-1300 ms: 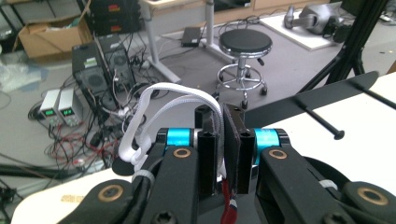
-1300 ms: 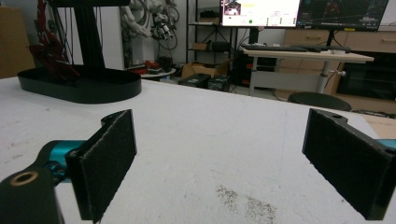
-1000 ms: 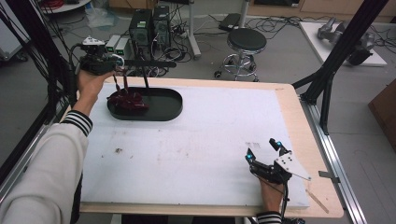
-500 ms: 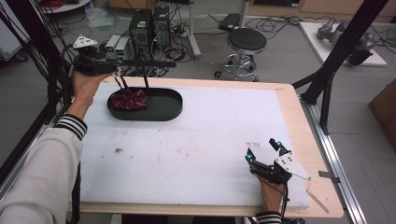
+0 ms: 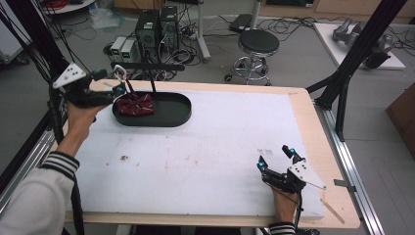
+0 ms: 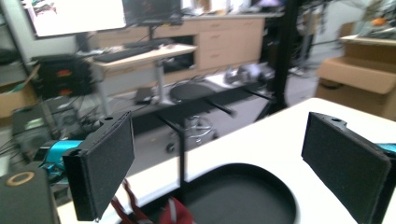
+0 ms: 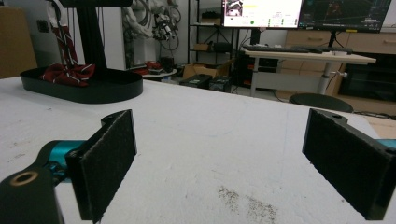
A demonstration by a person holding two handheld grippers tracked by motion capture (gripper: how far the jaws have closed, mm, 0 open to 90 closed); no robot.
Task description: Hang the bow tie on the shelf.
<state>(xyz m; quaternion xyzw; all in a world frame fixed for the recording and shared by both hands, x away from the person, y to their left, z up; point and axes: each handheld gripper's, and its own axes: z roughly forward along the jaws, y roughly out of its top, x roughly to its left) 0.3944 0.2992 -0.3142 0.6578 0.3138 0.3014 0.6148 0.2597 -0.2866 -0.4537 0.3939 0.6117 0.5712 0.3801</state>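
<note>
Now, over at the far left edge of the tabletop (image 5: 205, 161), the left gripper (image 5: 119, 82) sits just beside the black oval tray (image 5: 171, 115), and its jaws have just been opening: they stand wide with nothing between them. The red striped cloth (image 5: 136, 104), a bow by the look of it, lies bunched in the left end of that tray at the foot of a thin black stand (image 5: 149, 81), its straps running up toward the stand's bar. In the left gripper view the cloth (image 6: 170, 212) peeks in just below the open pads (image 6: 105, 163). This reads as the release step: the cloth seems set down and let go. The next move probably calls for backing the left gripper away without snagging those straps. Moving right across bare white tabletop, the right gripper (image 5: 276, 156) rests near the front right corner, jaws wide and empty, well apart from tray and cloth (image 7: 70, 72).
</note>
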